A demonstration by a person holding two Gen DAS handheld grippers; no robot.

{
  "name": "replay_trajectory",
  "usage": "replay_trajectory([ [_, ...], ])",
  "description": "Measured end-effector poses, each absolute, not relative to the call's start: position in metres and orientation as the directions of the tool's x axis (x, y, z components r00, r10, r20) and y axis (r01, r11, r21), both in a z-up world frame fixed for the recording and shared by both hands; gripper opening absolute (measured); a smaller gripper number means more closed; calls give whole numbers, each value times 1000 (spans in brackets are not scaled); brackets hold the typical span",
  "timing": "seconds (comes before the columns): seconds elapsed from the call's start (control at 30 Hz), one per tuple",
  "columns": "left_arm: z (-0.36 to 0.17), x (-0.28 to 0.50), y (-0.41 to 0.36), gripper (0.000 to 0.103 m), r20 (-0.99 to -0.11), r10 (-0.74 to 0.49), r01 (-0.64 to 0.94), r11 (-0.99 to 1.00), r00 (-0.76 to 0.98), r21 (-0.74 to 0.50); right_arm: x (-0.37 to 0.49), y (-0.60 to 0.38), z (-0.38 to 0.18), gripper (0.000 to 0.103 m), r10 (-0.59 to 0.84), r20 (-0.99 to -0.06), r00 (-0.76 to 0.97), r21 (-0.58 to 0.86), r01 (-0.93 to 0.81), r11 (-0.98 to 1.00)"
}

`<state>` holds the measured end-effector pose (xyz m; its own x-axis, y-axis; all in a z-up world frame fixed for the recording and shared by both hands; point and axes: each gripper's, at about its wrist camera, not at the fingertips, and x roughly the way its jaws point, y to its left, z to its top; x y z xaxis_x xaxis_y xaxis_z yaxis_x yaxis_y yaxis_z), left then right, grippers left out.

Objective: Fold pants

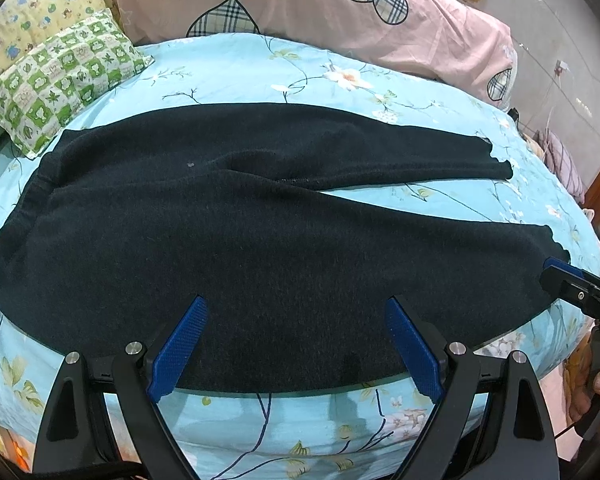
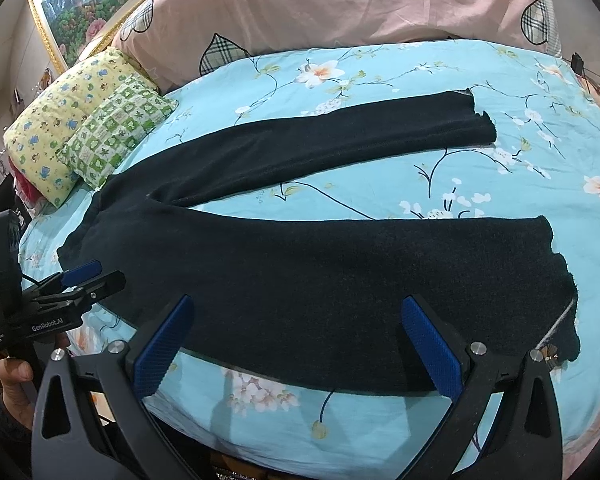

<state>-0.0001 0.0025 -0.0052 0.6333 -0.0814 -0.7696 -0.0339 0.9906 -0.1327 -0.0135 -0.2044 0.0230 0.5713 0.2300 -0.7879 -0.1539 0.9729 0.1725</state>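
The pants (image 2: 300, 272) lie flat on the bed (image 2: 380, 184), waistband left near two pillows (image 2: 100, 140), legs spread rightward

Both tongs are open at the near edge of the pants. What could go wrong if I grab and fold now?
The left tongs and right tongs face thick near-leg fabric on the pants; a pinch may also catch the blue sheet. The legs are splayed, so folding the near leg over could leave them misaligned. The ragged cuff may snag.
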Motion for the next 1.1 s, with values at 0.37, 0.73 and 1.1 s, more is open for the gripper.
replay_trajectory([
  [0.37, -10, 6, 3, 92, -783, -89, -22, 991, 616, -130, -11, -208, 23, 103, 232, -791, 566, 180, -148, 973],
  [0.73, -7, 20, 0, 92, -783, -108, 18, 992, 613, -122, -6, -215, 24, 103, 238, -788, 568, 189, -144, 971],
  [1.1, 11, 60, 3, 92, -770, -103, 62, 995, 629, -82, 21, -235, 41, 103, 196, -778, 597, 155, -120, 981],
])
